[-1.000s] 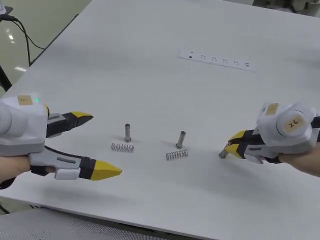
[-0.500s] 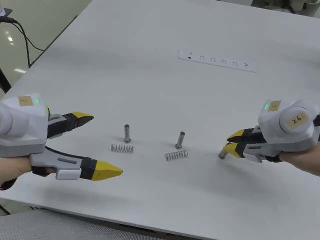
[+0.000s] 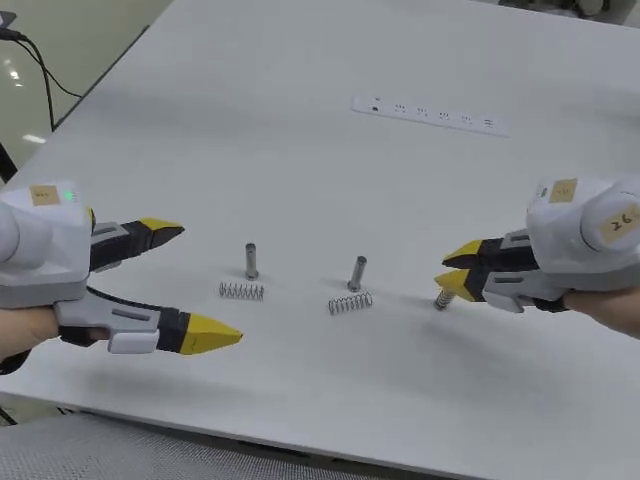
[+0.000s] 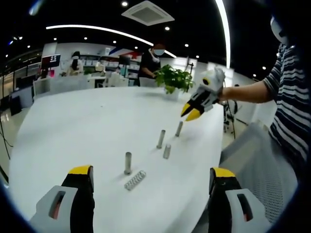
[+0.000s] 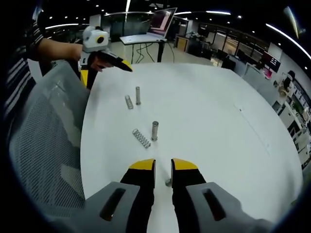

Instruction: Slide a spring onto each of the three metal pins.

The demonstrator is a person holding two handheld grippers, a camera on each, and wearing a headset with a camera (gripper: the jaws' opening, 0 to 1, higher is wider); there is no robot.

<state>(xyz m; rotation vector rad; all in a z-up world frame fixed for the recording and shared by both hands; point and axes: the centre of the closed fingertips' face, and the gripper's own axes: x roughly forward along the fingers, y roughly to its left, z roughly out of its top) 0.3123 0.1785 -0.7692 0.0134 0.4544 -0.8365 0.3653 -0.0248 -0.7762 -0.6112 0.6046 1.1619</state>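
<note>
My left tongs (image 3: 190,282) are spread wide and hold nothing, low at my left over the table (image 3: 300,150). My right tongs (image 3: 458,270) are parted by a narrow gap and pinch nothing. Their tips hang just above the right pin (image 3: 441,298), which in the right gripper view peeps up low in the gap between the jaws. That pin looks ribbed, as if a spring already sits on it, but it is too small for me to be sure.

Next out, two loose springs lie flat on the table. The middle spring (image 3: 350,302) has its long axis running across me, left to right and slightly slanted, and the left spring (image 3: 241,291) lies much the same. Just behind each, a bare pin stands upright: the middle pin (image 3: 357,272) and the left pin (image 3: 251,260). The middle spring lies to the left of my right tongs and nearer them. The left spring is nearer my left tongs, which point toward it. Farthest off lies a power strip (image 3: 430,116).
</note>
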